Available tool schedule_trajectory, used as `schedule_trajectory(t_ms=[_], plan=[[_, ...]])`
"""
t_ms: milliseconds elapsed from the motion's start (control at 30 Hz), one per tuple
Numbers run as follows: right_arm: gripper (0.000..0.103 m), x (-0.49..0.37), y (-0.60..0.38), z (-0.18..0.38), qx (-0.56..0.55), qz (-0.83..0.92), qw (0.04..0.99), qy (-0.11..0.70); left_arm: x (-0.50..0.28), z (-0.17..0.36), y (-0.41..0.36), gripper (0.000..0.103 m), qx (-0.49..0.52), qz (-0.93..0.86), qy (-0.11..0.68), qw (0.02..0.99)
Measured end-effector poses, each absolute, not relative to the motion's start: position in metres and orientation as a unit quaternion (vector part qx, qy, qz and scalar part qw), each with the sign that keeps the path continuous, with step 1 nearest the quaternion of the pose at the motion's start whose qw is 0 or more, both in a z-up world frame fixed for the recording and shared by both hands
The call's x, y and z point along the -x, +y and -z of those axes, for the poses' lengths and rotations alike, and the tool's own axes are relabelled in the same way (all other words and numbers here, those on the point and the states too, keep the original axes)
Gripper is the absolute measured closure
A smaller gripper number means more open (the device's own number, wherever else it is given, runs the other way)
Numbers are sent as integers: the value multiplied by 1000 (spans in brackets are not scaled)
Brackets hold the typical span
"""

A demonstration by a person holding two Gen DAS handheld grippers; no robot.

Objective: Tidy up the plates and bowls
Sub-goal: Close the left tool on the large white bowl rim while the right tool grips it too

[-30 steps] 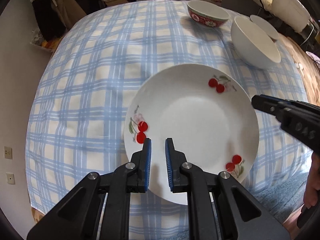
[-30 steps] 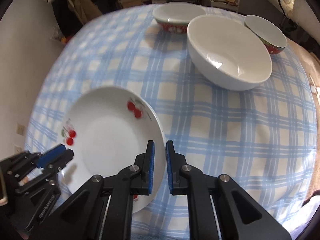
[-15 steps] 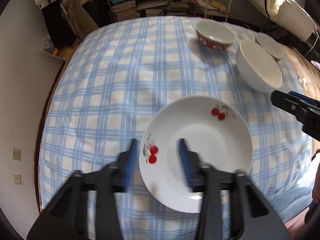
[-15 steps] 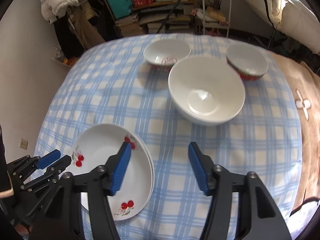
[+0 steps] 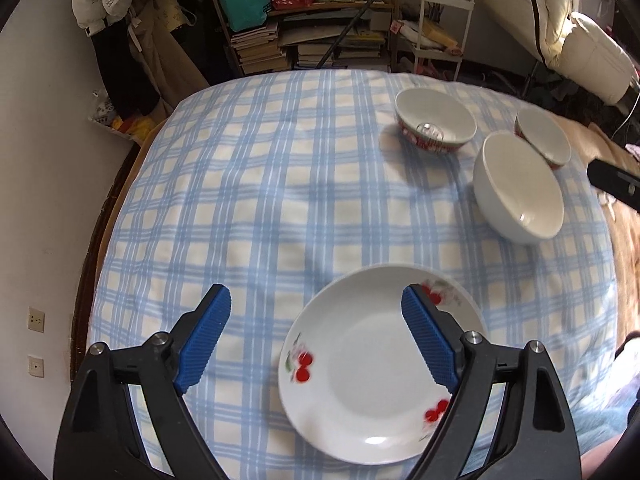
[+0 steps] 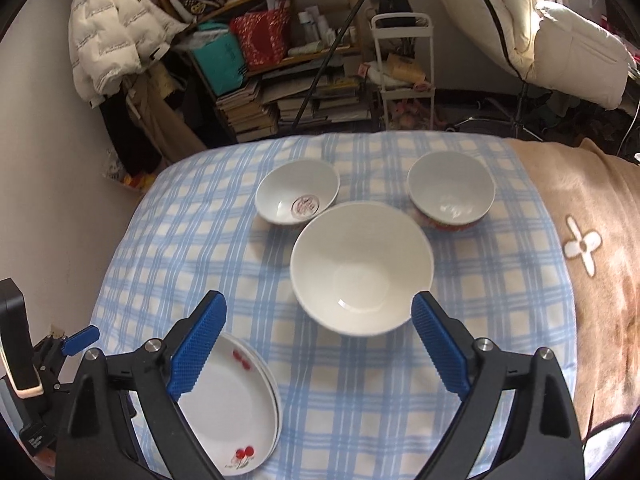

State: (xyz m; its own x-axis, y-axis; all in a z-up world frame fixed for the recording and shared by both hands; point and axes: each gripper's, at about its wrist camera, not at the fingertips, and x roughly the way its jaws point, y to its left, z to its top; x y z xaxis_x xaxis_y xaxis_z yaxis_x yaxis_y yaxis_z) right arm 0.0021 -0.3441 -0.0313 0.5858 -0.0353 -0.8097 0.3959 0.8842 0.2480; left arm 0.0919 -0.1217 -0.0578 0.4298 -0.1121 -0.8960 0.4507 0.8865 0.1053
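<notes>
Both grippers are empty, and their jaws have just been opening wide. The left gripper (image 5: 316, 344) hangs above the cherry plate (image 5: 360, 392), which is stacked on another near the bench's (image 6: 360, 400) front left edge. The right gripper (image 6: 320, 344) points toward the big white bowl (image 6: 362, 272), with two red-rimmed bowls (image 6: 298, 196) just behind it.

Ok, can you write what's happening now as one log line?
left tongs: open, empty | right tongs: open, empty | plates: stacked on cloth | big bowl: untouched
</notes>
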Motion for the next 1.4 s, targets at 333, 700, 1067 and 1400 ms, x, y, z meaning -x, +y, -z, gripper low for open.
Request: schedule_trajectory(t_ms=[333, 700, 1067, 1400], plan=[[5, -10, -392, 46, -198, 161, 847, 466, -113, 41, -172, 17, -174, 203, 474, 839], [13, -22, -426, 83, -244, 171, 826, 478, -136, 56, -223, 17, -162, 233, 484, 828], [25, -35, -435, 108, -249, 166, 812, 501, -155, 86, -247, 17, -171, 230, 506, 814], [42, -44, -441, 126, -268, 161, 796, 519, -154, 108, -283, 17, -188, 259, 519, 793]])
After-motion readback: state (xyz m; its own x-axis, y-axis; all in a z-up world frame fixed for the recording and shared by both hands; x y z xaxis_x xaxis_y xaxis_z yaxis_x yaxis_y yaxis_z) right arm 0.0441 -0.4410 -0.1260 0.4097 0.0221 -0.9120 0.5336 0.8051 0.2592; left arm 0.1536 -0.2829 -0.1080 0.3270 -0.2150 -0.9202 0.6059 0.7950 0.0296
